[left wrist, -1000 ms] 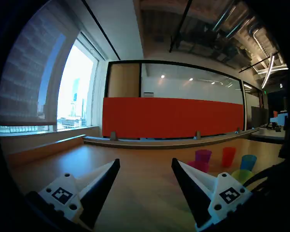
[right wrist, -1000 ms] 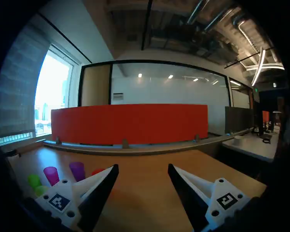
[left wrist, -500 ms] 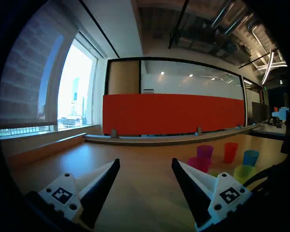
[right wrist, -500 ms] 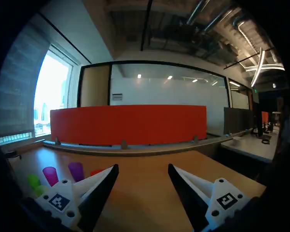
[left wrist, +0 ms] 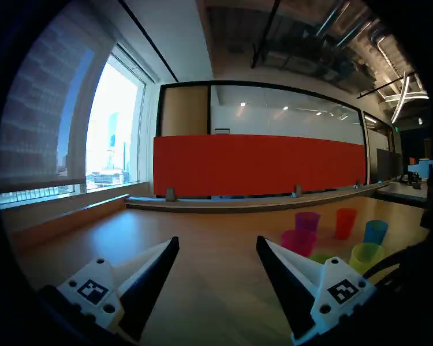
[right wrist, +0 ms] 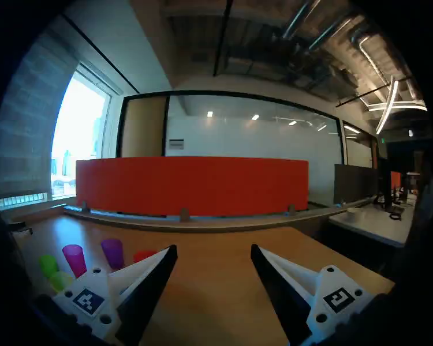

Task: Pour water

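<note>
Several coloured plastic cups stand on the wooden table [left wrist: 216, 242]. In the left gripper view they are to the right: a purple cup [left wrist: 306, 221], a magenta cup [left wrist: 298, 242], a red cup [left wrist: 345, 222], a blue cup [left wrist: 375, 232] and a yellow-green cup [left wrist: 366, 255]. My left gripper [left wrist: 216, 254] is open above the table, left of the cups, holding nothing. In the right gripper view a magenta cup [right wrist: 74, 259], a purple cup [right wrist: 112, 252], a red cup [right wrist: 143, 255] and green cups [right wrist: 48, 264] sit at the left. My right gripper [right wrist: 212, 254] is open and empty.
An orange divider panel [left wrist: 257, 165] runs along the table's far edge. A window [left wrist: 109, 138] and a ledge lie to the left. Another desk [right wrist: 375, 219] stands off to the right beyond the table's edge.
Both views have tilted slightly downward, so the cups and divider sit a little higher or nearer in frame. Both grippers stay open.
</note>
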